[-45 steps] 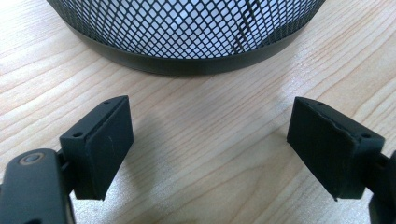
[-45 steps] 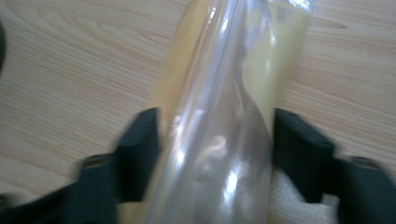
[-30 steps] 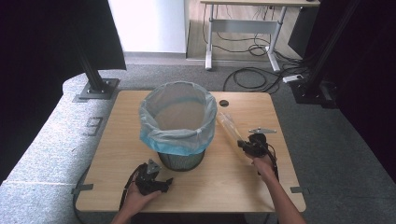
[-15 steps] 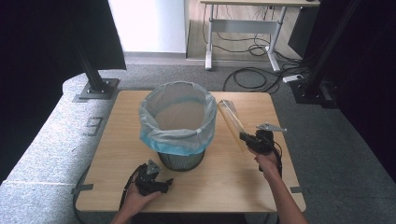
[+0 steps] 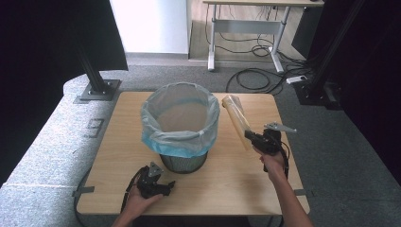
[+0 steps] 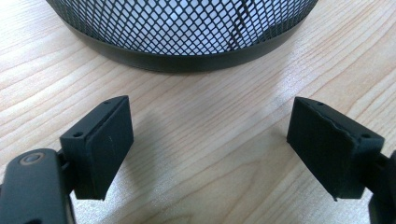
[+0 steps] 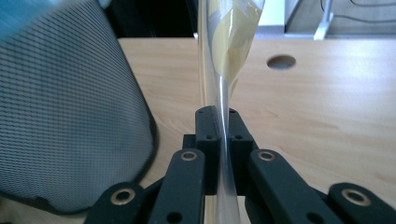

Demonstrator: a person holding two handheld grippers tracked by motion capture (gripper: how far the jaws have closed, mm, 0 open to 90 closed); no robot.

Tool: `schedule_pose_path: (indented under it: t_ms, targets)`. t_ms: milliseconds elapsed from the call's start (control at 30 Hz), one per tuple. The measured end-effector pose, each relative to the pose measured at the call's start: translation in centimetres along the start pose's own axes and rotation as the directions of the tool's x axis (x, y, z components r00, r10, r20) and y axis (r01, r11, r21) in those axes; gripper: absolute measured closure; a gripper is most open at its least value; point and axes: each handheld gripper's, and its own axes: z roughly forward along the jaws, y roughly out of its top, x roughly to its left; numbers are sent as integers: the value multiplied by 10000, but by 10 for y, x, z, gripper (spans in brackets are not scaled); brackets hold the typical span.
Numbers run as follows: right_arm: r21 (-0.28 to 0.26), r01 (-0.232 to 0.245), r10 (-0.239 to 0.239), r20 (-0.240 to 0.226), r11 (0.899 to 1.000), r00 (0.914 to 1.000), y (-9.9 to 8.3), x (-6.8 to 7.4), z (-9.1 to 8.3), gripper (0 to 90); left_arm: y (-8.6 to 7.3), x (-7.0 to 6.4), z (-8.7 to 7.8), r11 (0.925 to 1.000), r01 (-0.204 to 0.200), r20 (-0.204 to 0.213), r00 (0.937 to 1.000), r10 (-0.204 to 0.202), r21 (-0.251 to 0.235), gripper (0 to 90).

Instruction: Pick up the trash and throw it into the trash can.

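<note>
On the wooden table [image 5: 118, 137], high view, a bag-lined mesh bin [image 5: 181, 126] stands; the right gripper [image 5: 249, 136] lifts a clear plastic sleeve [image 5: 236, 118] beside it. Left gripper view: jaws wide apart, empty, near the bin's base. Right gripper view: jaws clamped on the sleeve.

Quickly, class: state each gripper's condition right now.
Left gripper: open, holding nothing, low by the mesh bin.
Right gripper: shut on the clear plastic bag.
</note>
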Motion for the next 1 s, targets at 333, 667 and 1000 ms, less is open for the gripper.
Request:
schedule_pose_path:
  t_ms: [333,667,1000]
  targets:
    - [-591,299,-321,-356,9978,9988,13,15,-12,869,0,0,0,10000,-1,-12,10000,1,2,143]
    - [-1170,334,-392,-478,9926,9981,24,21,-26,869,0,0,0,10000,17,3,10000,-17,-14,143]
    - [-1723,344,-460,-636,9844,9969,33,28,-37,869,0,0,0,10000,22,4,10000,-22,-8,143]
